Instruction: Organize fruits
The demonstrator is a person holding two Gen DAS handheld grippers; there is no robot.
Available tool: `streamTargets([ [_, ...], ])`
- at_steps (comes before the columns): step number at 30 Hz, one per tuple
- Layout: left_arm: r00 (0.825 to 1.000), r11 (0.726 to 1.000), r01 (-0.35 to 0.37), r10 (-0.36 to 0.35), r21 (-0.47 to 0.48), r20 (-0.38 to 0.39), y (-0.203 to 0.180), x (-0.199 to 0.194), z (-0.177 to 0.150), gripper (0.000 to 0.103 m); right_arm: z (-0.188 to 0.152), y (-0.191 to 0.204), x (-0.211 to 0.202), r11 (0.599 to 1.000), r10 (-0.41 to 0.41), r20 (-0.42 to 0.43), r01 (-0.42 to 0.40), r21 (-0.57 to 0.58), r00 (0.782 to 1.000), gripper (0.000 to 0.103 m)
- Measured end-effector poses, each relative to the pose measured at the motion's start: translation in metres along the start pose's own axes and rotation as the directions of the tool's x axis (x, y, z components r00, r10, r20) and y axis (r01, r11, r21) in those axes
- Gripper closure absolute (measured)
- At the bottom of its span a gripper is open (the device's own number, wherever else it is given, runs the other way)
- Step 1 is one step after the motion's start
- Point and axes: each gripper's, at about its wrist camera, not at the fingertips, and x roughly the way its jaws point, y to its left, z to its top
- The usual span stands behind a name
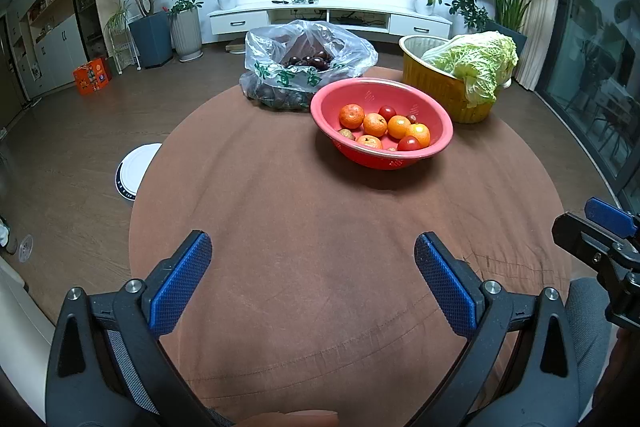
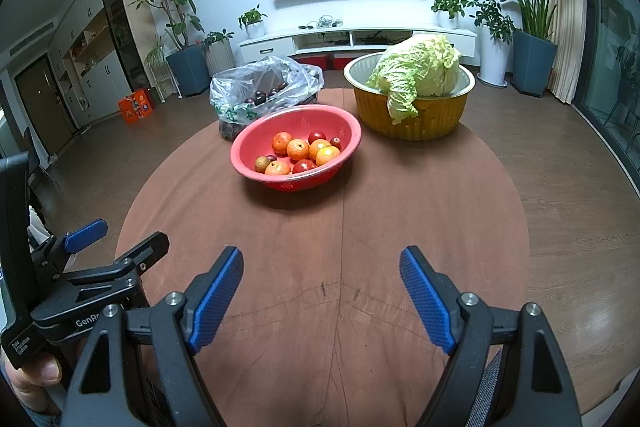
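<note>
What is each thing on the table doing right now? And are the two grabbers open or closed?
left gripper: open, empty, above the cloth
right gripper: open, empty, above the cloth
red bowl: upright, holds oranges and tomatoes
plastic bag: open at the top, dark fruit inside
yellow basin: upright, cabbage resting in it

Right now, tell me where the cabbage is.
In both wrist views the cabbage sits in the yellow basin at the table's far right, just behind and right of the red bowl of fruit.
</note>
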Motion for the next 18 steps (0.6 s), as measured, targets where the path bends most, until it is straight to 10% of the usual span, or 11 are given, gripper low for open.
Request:
streamTargets([
  [18, 1.000, 1.000, 0.004, -0.005, -0.007, -0.012, 0.0006, 0.0029, -0.0005, 0.000, -0.0030, 0.0003, 0.0007, 1.000, -0.001, -0.006, 0.001, -0.001, 1.000, 0.020],
])
